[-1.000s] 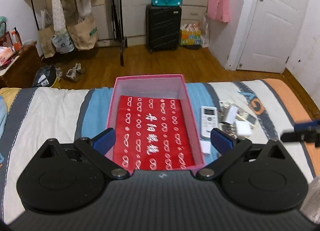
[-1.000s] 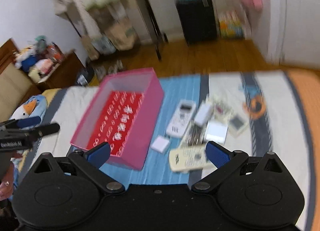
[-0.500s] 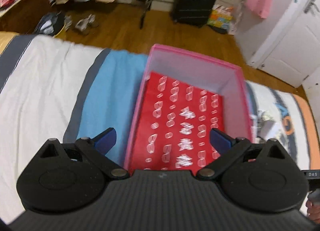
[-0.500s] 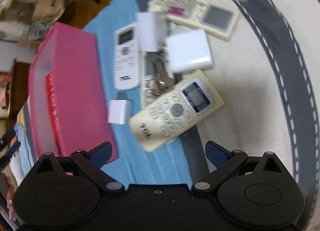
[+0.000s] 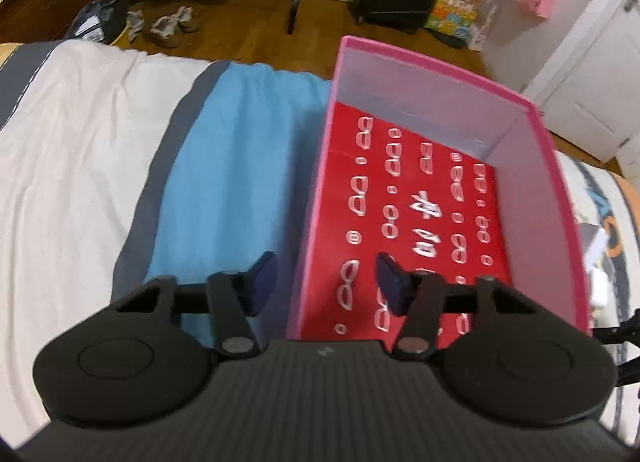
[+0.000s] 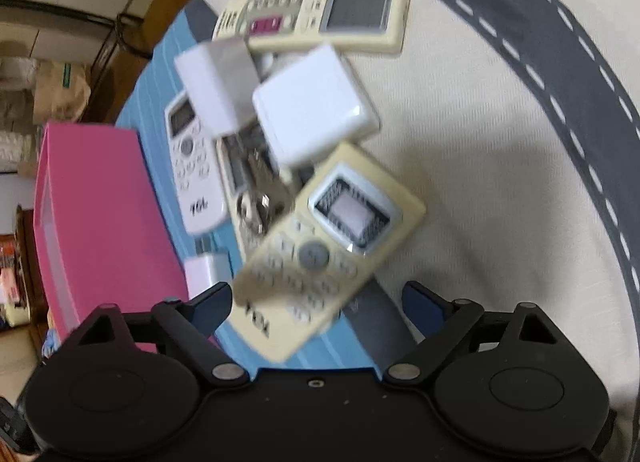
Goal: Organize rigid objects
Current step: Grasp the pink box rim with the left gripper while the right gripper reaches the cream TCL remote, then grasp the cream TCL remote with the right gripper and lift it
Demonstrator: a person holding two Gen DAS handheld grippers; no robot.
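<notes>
Lying low in the centre of the right wrist frame, on the bed cover (image 6: 500,181): a cream remote (image 6: 332,250) tilted, printed "TCL" at its near end. Sitting between the right gripper (image 6: 316,302) fingers, jaws apart and just closing in, pads not pressing it. Crowding above it: a white charger block (image 6: 312,105), keys (image 6: 256,197), a white remote (image 6: 192,165) also reading "TCL", a second cream remote (image 6: 320,13) at top. Standing at left, the pink box (image 6: 100,213). In the left wrist frame, straddling that box's left wall, the left gripper (image 5: 324,282), jaws just narrowing, grip unclear. Showing white Chinese characters and spectacles on the red lining (image 5: 416,197).
</notes>
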